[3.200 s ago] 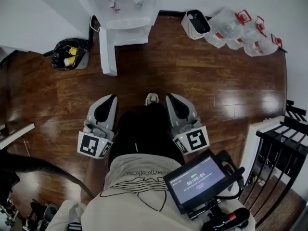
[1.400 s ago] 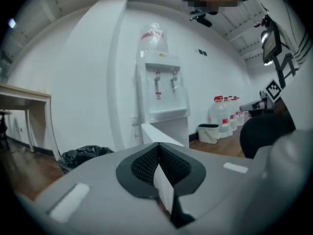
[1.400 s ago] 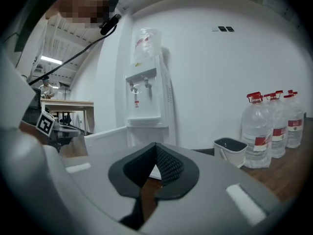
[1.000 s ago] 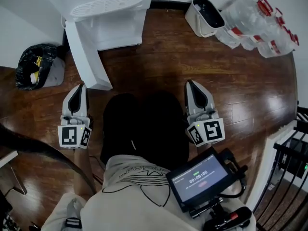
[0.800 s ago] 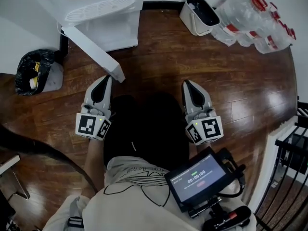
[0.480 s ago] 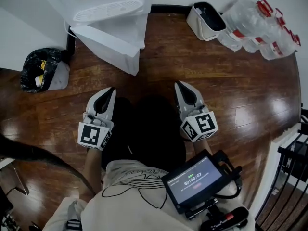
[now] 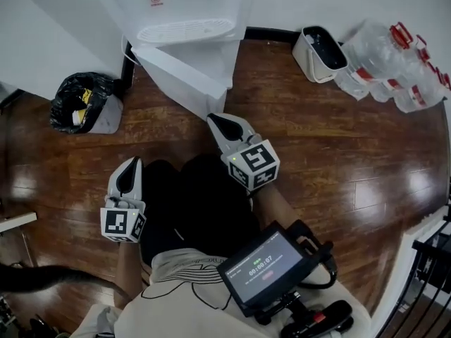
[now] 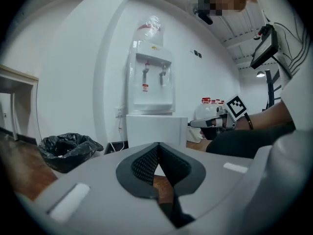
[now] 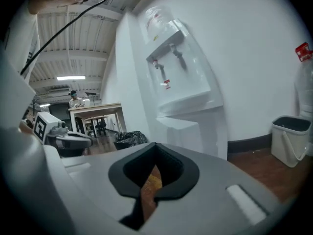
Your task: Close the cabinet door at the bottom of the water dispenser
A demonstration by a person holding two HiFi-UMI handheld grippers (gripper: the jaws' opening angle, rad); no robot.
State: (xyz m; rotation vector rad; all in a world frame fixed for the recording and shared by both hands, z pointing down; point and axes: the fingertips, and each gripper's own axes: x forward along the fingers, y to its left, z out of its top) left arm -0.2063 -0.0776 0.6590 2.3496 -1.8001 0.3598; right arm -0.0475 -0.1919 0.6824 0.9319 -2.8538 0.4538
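Note:
The white water dispenser (image 7: 184,9) stands against the wall, also in the left gripper view (image 8: 152,77) and the right gripper view (image 9: 182,72). Its bottom cabinet door (image 7: 184,82) stands part open, slanting out toward me. My right gripper (image 7: 214,119) is shut and empty, its tip at the door's free edge; whether it touches I cannot tell. My left gripper (image 7: 132,163) is shut and empty, hanging back over the floor to the door's left. From the left gripper (image 8: 156,146) the door (image 8: 156,129) shows face on. The right gripper (image 9: 155,146) points past the door (image 9: 182,125).
A bin with a black bag (image 7: 81,102) sits left of the dispenser. At the wall to the right are a small white bin (image 7: 320,48) and several water bottles (image 7: 394,55). A black railing (image 7: 431,255) runs at the far right. A wooden table (image 9: 95,109) stands behind.
The door has swung from wide open to part open. My left gripper has drawn back and left. My right gripper has moved forward and left to the door's free edge.

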